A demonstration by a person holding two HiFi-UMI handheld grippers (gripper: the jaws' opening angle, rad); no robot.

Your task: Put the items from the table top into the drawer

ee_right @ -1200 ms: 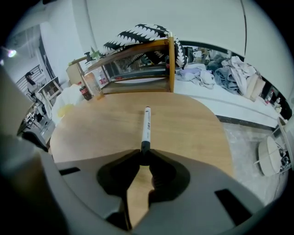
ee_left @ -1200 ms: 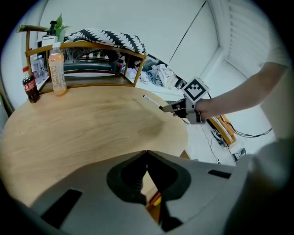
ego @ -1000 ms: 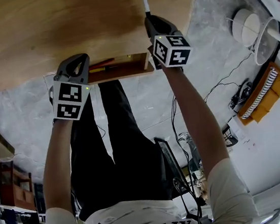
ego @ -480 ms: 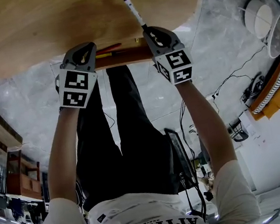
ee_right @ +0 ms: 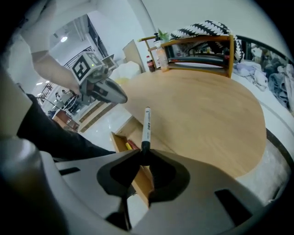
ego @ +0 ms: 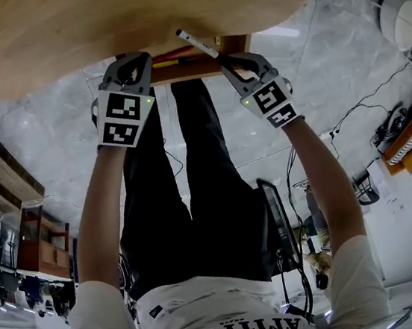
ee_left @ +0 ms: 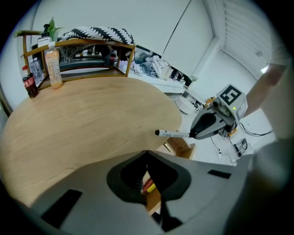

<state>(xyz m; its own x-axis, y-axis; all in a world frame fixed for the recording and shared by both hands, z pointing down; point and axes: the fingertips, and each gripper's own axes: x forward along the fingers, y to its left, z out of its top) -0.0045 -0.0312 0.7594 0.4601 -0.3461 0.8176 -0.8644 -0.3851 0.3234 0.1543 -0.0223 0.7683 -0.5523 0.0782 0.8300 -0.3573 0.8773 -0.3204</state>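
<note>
My right gripper [ego: 224, 60] [ee_right: 145, 152] is shut on the dark end of a white marker [ego: 197, 43] [ee_right: 146, 125]. The marker slants up and left over the open wooden drawer [ego: 229, 44] [ee_right: 120, 140] under the table's near edge. A red pen and a yellow pen [ee_right: 130, 145] [ee_left: 148, 186] lie inside the drawer. My left gripper [ego: 130, 60] [ee_left: 146, 155] is shut with nothing between its jaws, at the drawer's left end by the table edge. From the left gripper view, the right gripper [ee_left: 207, 126] and marker [ee_left: 172, 133] hang just beyond the round wooden table [ee_left: 82, 119].
A wooden shelf [ee_left: 92, 48] [ee_right: 202, 46] with a striped cloth on top stands at the table's far side. Beside it are an orange drink bottle [ee_left: 54, 69] and a dark cola bottle [ee_left: 30, 82]. The person's legs are below the drawer.
The right gripper has carried the marker left from over the table to above the drawer and rolled, so the marker now leans left. The left gripper shifted only slightly along the drawer front.
</note>
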